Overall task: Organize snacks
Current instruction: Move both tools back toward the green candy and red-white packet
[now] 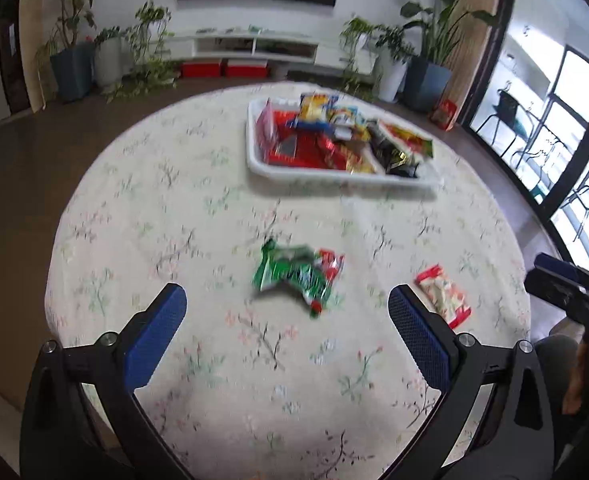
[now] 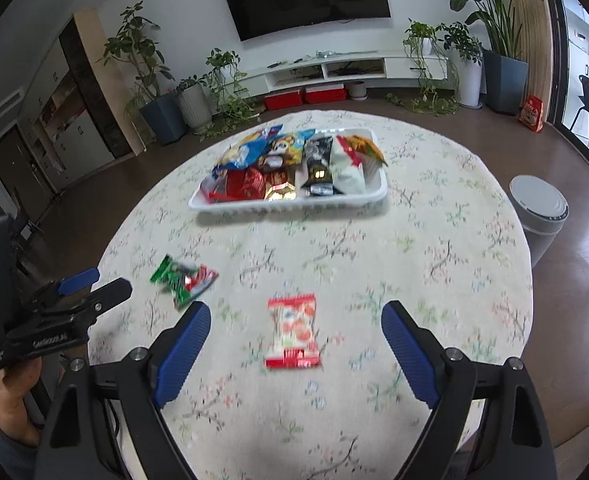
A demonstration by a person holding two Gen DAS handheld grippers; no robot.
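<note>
A green snack packet (image 1: 296,276) lies on the round table with the floral cloth, just ahead of my open, empty left gripper (image 1: 286,300). A red-and-white snack packet (image 1: 444,294) lies to its right. In the right wrist view that red-and-white packet (image 2: 293,332) lies flat between the fingers of my open, empty right gripper (image 2: 295,314), and the green packet (image 2: 183,279) lies to the left. A white tray (image 1: 334,174) holding several snack packets stands at the far side; it also shows in the right wrist view (image 2: 290,202).
The left gripper (image 2: 94,284) shows at the left of the right wrist view, the right gripper (image 1: 566,288) at the right of the left wrist view. A grey bin (image 2: 540,210) stands by the table's right edge. Potted plants and a TV cabinet line the far wall.
</note>
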